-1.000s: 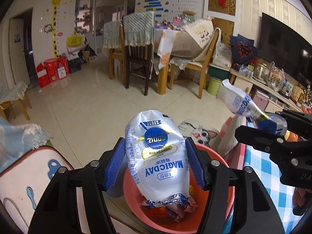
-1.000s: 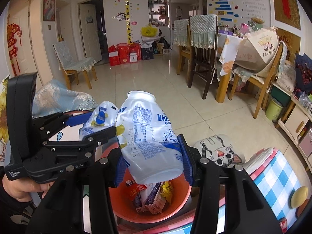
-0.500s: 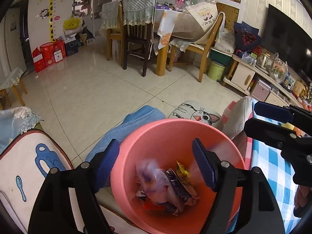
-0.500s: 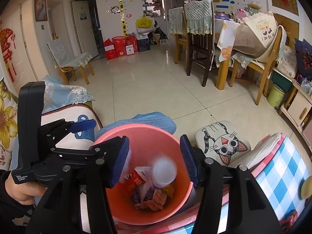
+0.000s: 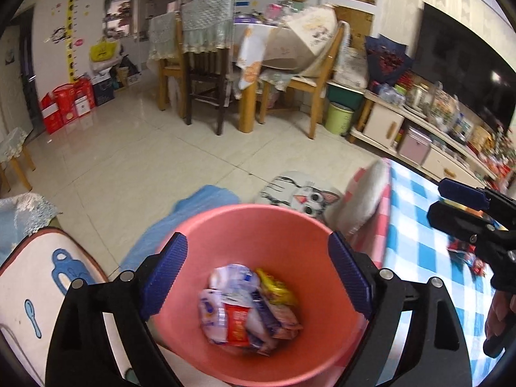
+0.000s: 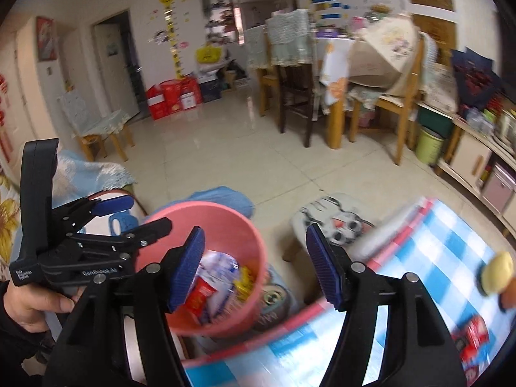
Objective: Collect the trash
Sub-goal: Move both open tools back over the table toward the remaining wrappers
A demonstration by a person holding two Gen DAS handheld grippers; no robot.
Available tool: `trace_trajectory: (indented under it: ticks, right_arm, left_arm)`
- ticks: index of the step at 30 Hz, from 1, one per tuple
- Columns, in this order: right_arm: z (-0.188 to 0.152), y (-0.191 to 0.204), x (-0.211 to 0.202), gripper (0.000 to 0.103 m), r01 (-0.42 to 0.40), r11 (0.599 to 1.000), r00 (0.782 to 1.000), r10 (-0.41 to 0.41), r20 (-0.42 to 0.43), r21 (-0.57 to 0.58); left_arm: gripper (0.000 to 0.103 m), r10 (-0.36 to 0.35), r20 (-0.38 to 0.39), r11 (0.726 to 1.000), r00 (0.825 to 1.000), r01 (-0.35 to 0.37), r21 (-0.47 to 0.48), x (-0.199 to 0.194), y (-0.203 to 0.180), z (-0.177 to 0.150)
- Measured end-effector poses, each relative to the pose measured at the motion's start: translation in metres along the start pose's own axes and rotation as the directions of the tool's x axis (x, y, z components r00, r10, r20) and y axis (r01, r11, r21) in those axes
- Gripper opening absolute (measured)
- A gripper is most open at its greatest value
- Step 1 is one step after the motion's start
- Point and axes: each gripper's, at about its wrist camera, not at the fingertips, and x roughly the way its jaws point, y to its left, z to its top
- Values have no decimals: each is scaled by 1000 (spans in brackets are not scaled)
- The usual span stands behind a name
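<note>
A pink bin [image 5: 258, 222] stands on the floor beside the checked table and holds several wrappers and two white-and-blue milk pouches [image 5: 225, 303]. My left gripper [image 5: 254, 277] is open and empty right above the bin. My right gripper [image 6: 254, 269] is open and empty, over the bin's right rim [image 6: 258, 258] and the table edge. It also shows in the left wrist view [image 5: 458, 203] at the right. The left gripper shows in the right wrist view [image 6: 135, 216]. A red wrapper [image 6: 474, 332] lies on the table at the far right.
The blue-and-white checked tablecloth [image 6: 435, 258] covers the table at the right, with a yellow round object [image 6: 498, 272] on it. A cat-face stool [image 6: 338, 219] and a blue cloth [image 5: 193, 206] lie beyond the bin. Dining chairs [image 5: 206, 74] stand farther back.
Both grippers let go of their milk pouches, which dropped into the pink bin. Both jaws opened. The right gripper has since swung to the right toward the table.
</note>
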Motion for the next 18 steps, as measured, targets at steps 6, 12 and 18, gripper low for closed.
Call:
trace_trajectory:
  ticks: [6,12,18]
  right_arm:
    - [-40,-61,-49,68,108,990,994,-109,10,89]
    - [-93,-118,-96,71,221,963,975,-223,-7,155]
    - [-155,-174,-137,71,326,917,945,-324,-48,228]
  left_arm:
    - [88,-73,-25,993,997,75,93,1,-66,-8]
    - [88,-156,-58,967,986,165,195,12,-147,-18]
    - [88,-254,-92,922,963,270,276,32,-232,-23]
